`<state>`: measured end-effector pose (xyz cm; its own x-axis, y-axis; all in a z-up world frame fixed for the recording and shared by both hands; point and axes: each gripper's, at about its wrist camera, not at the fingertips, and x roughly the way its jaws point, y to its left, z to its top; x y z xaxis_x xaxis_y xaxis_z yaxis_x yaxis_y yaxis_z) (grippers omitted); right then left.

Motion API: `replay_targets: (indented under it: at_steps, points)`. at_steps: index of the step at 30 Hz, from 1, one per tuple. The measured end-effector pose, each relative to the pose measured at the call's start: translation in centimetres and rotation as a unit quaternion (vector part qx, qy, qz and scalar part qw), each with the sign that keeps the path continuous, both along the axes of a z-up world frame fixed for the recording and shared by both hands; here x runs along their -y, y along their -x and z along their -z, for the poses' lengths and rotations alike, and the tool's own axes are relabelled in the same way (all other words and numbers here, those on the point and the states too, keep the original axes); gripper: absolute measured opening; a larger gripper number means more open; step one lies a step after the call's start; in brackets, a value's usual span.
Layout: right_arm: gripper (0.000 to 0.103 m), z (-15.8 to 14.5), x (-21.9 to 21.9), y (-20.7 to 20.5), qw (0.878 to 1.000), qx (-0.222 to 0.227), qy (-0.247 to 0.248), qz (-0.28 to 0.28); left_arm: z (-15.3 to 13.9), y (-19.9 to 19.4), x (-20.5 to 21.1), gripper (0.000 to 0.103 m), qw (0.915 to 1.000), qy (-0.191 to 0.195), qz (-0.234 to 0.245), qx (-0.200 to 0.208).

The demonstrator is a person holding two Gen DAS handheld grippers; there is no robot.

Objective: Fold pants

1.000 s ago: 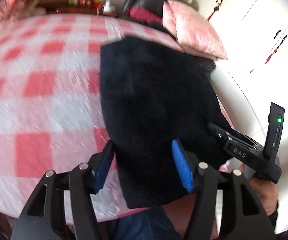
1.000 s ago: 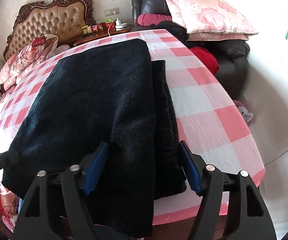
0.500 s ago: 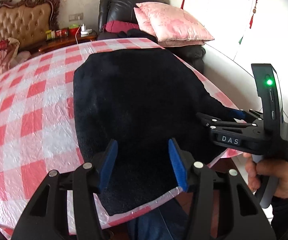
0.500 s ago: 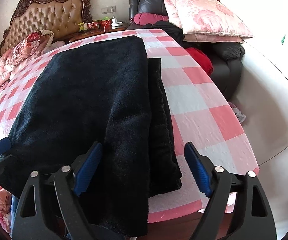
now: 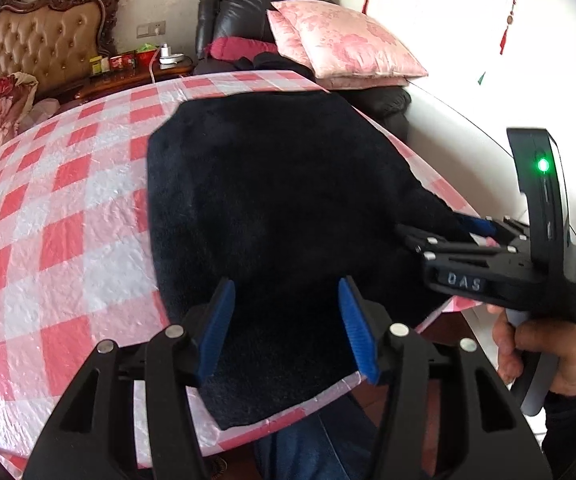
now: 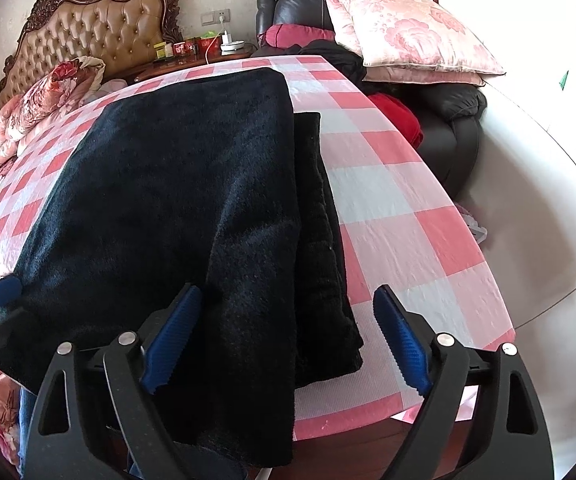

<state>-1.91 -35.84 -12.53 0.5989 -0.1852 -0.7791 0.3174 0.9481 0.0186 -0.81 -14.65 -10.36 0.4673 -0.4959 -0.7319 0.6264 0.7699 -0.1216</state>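
Right wrist: black pants point(image 6: 192, 216) flat on checkered table point(image 6: 399, 216); containers unseen.

The dark pants point(image 6: 192, 200) cover the middle of my checked table point(image 6: 399, 200), hanging over its near edge. To their right the cloth lies bare out to the rim, open for passing. My left side also has wide bare checks point(image 5: 56, 216). The pillows point(image 6: 411, 36) and black armchair point(image 6: 455, 120) crowd the far right corner.
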Motion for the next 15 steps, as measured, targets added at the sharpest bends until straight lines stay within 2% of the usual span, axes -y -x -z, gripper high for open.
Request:
replay_targets:
  at_steps: [3, 7, 8, 13, 15]
  points:
    - [0.084, 0.1, 0.0, 0.2, 1.0, 0.0, 0.001, -0.002, -0.9, -0.6, -0.1, 0.053, 0.9997, -0.002, 0.007, 0.023]
    - [0.084, 0.2, 0.0, 0.3, 1.0, -0.001, 0.0, -0.002, -1.1, -2.2, 0.0, 0.054, 0.9998, -0.009, 0.001, 0.02]
    - [0.084, 0.2, 0.0, 0.3, 1.0, -0.002, 0.0, -0.002, -0.9, -2.7, 0.0, 0.055, 0.9999, -0.007, 0.001, 0.008]
    - [0.086, 0.2, 0.0, 0.6, 1.0, -0.007, -0.002, 0.0, 0.2, -3.5, 0.3, 0.068, 0.9993, -0.027, -0.018, -0.019]
    - [0.087, 0.2, -0.2, 0.9, 1.0, -0.009, -0.004, 0.002, 0.3, -3.6, 0.1, 0.08, 0.9986, -0.036, -0.034, -0.02]
